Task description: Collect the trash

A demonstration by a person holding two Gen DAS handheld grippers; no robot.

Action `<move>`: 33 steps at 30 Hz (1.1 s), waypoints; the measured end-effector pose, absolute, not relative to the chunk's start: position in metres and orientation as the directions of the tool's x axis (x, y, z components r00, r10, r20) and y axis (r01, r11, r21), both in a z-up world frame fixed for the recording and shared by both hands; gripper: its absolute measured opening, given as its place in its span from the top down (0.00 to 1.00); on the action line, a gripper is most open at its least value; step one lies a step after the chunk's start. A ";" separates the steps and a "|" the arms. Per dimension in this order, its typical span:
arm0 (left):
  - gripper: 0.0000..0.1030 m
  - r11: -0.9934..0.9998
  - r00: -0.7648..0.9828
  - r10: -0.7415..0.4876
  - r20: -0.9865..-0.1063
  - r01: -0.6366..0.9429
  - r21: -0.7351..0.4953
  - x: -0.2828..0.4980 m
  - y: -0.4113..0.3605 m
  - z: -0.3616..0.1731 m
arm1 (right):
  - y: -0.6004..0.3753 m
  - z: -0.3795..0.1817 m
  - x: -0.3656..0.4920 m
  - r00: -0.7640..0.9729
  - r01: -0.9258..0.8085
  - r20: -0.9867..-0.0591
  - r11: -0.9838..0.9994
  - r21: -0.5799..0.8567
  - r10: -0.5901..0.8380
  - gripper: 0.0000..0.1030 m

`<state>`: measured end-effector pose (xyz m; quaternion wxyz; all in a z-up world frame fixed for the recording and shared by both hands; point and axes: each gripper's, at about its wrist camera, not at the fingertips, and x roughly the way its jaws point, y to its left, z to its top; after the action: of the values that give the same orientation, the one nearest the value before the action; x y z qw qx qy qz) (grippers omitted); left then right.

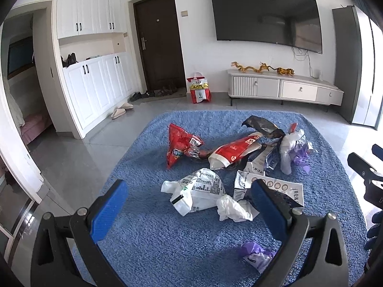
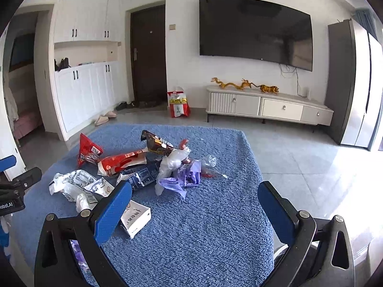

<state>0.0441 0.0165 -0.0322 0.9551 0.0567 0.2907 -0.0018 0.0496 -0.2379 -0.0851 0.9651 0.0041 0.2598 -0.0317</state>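
Note:
Trash lies scattered on a blue fuzzy cloth [image 1: 167, 251] [image 2: 203, 227]. There are a red snack bag [image 1: 180, 144] [image 2: 89, 150], a red and white pouch [image 1: 235, 151] [image 2: 122, 162], a dark wrapper [image 1: 262, 124] [image 2: 156, 143], a white printed bag [image 1: 198, 191] [image 2: 71, 183], a clear plastic bag [image 1: 288, 148] [image 2: 171, 165], purple plastic [image 1: 257, 254] [image 2: 182, 179] and a white box [image 1: 277, 190] [image 2: 135, 217]. My left gripper [image 1: 189, 208] is open and empty above the white printed bag. My right gripper [image 2: 195, 209] is open and empty over bare cloth, right of the box.
Beyond the cloth is grey tiled floor. A red and white shopping bag [image 1: 198, 87] [image 2: 178, 102] stands by the dark door. A white TV cabinet [image 1: 284, 88] stands under the wall TV. Slippers [image 1: 122, 110] lie by the white cupboards.

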 end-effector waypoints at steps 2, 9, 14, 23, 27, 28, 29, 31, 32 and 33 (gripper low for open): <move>0.00 0.994 0.828 0.024 -0.560 0.037 0.099 0.046 0.018 -0.034 | -0.238 -0.086 0.051 0.860 0.070 -0.506 0.997 -0.015 -0.068 0.00; 0.00 0.996 0.821 -0.001 -0.572 0.053 0.074 0.051 0.023 -0.040 | -0.236 -0.091 0.058 0.842 0.078 -0.531 0.996 -0.043 -0.089 0.00; 0.00 0.997 0.817 -0.014 -0.576 0.058 0.059 0.054 0.027 -0.044 | -0.234 -0.094 0.061 0.835 0.079 -0.542 0.995 -0.056 -0.097 0.00; 0.00 0.999 0.834 0.017 -0.551 0.012 0.050 0.051 0.039 -0.043 | -0.231 -0.099 0.063 0.824 0.077 -0.557 0.994 -0.072 -0.104 0.00; 0.00 0.999 0.846 0.026 -0.533 -0.001 0.048 0.050 0.041 -0.039 | -0.232 -0.097 0.060 0.828 0.079 -0.550 0.994 -0.074 -0.107 0.00; 0.00 0.999 0.848 0.028 -0.530 -0.001 0.051 0.049 0.040 -0.038 | -0.233 -0.097 0.059 0.830 0.079 -0.548 0.994 -0.074 -0.107 0.00; 0.00 0.999 0.849 0.027 -0.527 0.001 0.053 0.048 0.039 -0.037 | -0.233 -0.096 0.059 0.831 0.079 -0.546 0.994 -0.074 -0.107 0.00; 0.00 0.998 0.849 0.024 -0.529 0.008 0.058 0.045 0.038 -0.034 | -0.234 -0.095 0.057 0.835 0.080 -0.540 0.994 -0.073 -0.107 0.00; 0.00 0.998 0.850 0.026 -0.526 0.007 0.061 0.044 0.037 -0.033 | -0.234 -0.095 0.056 0.836 0.078 -0.539 0.994 -0.072 -0.105 0.00; 0.00 0.998 0.852 0.027 -0.523 0.007 0.063 0.043 0.036 -0.032 | -0.235 -0.095 0.055 0.837 0.078 -0.537 0.995 -0.069 -0.102 0.00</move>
<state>0.0433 0.0362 -0.0322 0.9617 0.0313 0.2722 0.0051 0.0553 -0.2347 -0.0948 0.9582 -0.0221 0.2813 -0.0470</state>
